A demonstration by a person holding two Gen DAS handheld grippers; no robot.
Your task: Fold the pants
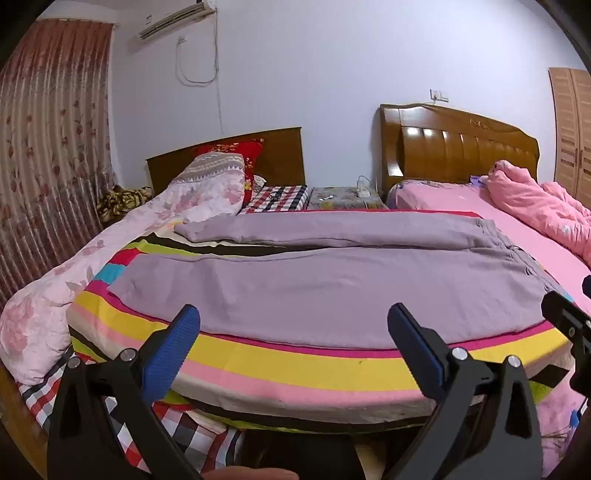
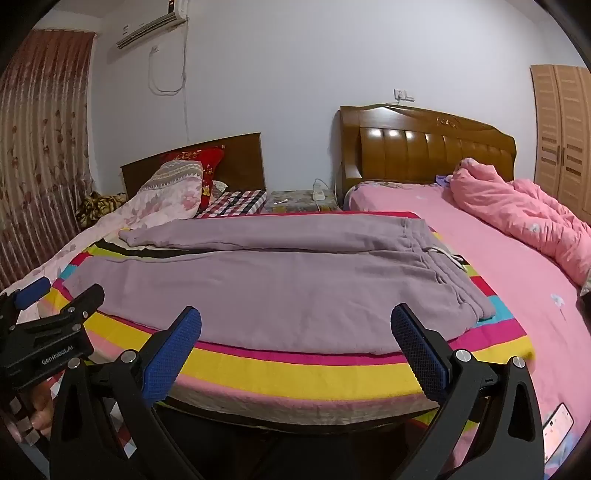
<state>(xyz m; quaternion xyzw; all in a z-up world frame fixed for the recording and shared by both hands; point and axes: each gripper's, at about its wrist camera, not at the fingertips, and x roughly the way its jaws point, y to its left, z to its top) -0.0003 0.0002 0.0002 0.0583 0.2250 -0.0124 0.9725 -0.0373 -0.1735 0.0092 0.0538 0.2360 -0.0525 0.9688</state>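
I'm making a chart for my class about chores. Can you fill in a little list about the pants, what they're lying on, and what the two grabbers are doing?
pants: purple pants, spread flat, both legs side by side, not yet folded
waistband: toward the right
surface: striped blanket on a bed
left gripper: jaws wide open, holding nothing, at the near edge of the blanket
right gripper: jaws wide open, holding nothing, at the near edge too
neighbour: pink bed on the right

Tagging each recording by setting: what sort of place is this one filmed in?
A home bedroom, quite clearly. Two beds with wooden headboards stand side by side, a pink quilt lies bunched on the right one, and a wall air conditioner hangs beside a floral curtain. Purple pants lie spread on a striped sheet.
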